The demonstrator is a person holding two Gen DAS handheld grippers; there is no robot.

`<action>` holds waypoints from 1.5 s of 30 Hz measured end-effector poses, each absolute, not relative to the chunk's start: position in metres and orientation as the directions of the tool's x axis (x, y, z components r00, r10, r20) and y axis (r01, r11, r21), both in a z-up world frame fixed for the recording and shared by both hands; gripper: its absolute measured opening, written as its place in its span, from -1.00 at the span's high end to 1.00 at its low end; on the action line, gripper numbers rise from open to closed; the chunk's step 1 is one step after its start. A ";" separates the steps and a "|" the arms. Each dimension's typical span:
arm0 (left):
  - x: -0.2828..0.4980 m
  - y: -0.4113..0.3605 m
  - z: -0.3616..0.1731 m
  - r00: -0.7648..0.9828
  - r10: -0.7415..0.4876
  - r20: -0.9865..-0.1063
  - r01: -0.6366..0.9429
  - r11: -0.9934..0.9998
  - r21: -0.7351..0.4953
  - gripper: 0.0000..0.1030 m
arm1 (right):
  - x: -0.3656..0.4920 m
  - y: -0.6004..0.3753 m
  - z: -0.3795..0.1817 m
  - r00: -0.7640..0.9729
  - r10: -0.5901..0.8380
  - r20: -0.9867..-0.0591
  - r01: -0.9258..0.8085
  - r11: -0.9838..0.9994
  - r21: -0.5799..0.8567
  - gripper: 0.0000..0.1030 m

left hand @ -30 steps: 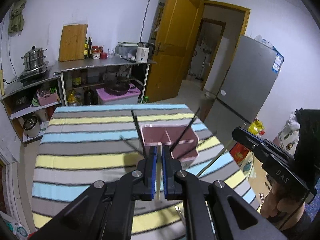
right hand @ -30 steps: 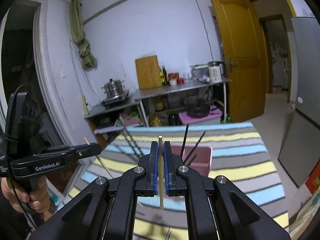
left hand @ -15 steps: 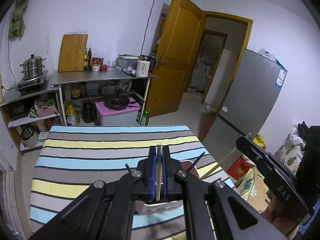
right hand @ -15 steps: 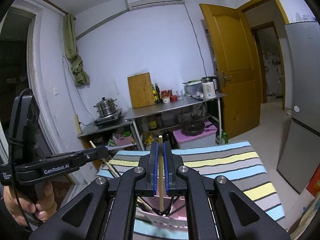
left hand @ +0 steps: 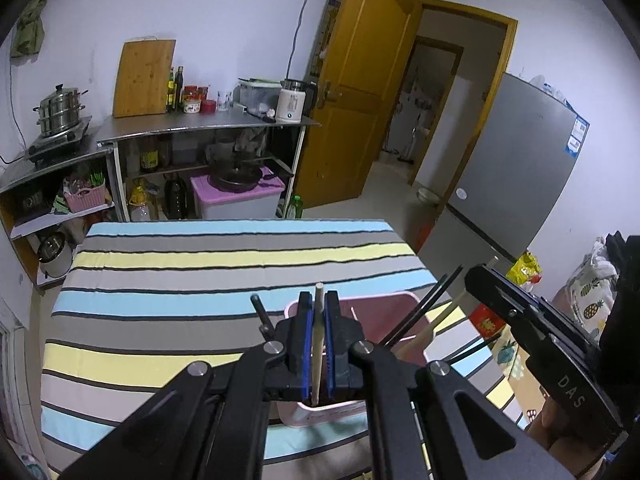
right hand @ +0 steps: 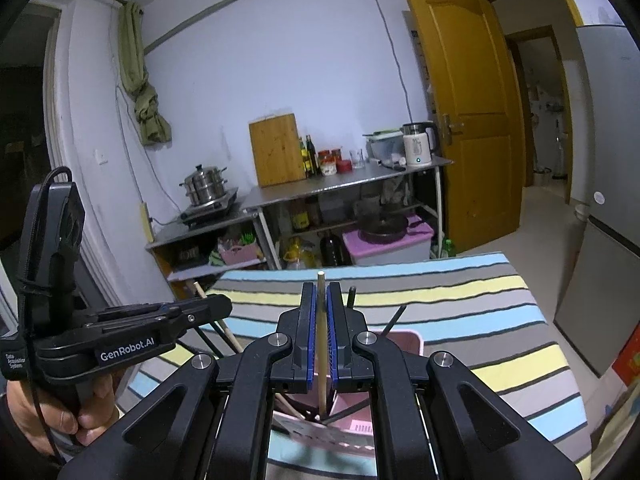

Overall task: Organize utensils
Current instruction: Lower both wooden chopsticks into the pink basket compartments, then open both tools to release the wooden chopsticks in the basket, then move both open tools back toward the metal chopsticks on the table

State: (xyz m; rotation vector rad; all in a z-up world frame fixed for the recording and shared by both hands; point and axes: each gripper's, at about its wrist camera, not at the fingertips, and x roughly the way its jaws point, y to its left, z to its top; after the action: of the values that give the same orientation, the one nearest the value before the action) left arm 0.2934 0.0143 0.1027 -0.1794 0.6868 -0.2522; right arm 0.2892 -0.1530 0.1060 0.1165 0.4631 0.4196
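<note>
Left gripper (left hand: 316, 344), left wrist view: jaws clamped on a pale wooden chopstick (left hand: 317, 344), lower tip hanging over the pink utensil bin (left hand: 384, 304) on the striped tablecloth (left hand: 200, 272). Black chopsticks (left hand: 424, 312) leaned out of the bin. Right gripper (left hand: 472, 280) visible at the side, gripping its own stick.

Right wrist view: right gripper (right hand: 319, 336) pinched shut on a second wooden chopstick (right hand: 321, 344), tip above the bin (right hand: 404, 340). Step judged: delivery into bin. Next move likely needs lowering, then release.
</note>
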 end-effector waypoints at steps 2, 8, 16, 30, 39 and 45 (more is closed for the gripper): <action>0.295 0.013 0.098 0.738 -0.285 -0.611 0.170 0.955 -0.241 0.88 | 0.291 -0.151 0.101 0.806 0.416 -0.422 -0.367 0.909 0.196 0.90; 0.293 0.008 0.094 0.739 -0.271 -0.616 0.177 0.961 -0.211 0.87 | 0.293 -0.148 0.090 0.792 0.408 -0.455 -0.366 0.913 0.181 0.90; 0.289 0.011 0.093 0.747 -0.246 -0.618 0.161 0.968 -0.191 0.58 | 0.289 -0.148 0.090 0.776 0.409 -0.480 -0.376 0.911 0.168 0.89; 0.251 0.024 0.112 0.791 -0.224 -0.570 0.138 0.972 -0.190 0.45 | 0.257 -0.161 0.116 0.798 0.424 -0.429 -0.391 0.905 0.167 0.78; 0.212 0.024 0.102 0.796 -0.222 -0.564 0.135 0.972 -0.192 0.45 | 0.222 -0.175 0.108 0.794 0.433 -0.427 -0.400 0.900 0.170 0.78; 0.193 0.023 0.088 0.785 -0.220 -0.578 0.134 0.973 -0.187 0.45 | 0.201 -0.189 0.091 0.781 0.433 -0.449 -0.392 0.901 0.187 0.78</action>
State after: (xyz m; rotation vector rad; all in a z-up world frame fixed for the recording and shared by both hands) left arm 0.1927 0.0232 0.0883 -0.1390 0.6398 -0.1917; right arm 0.2007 -0.1889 0.0910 0.0847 0.5056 0.4458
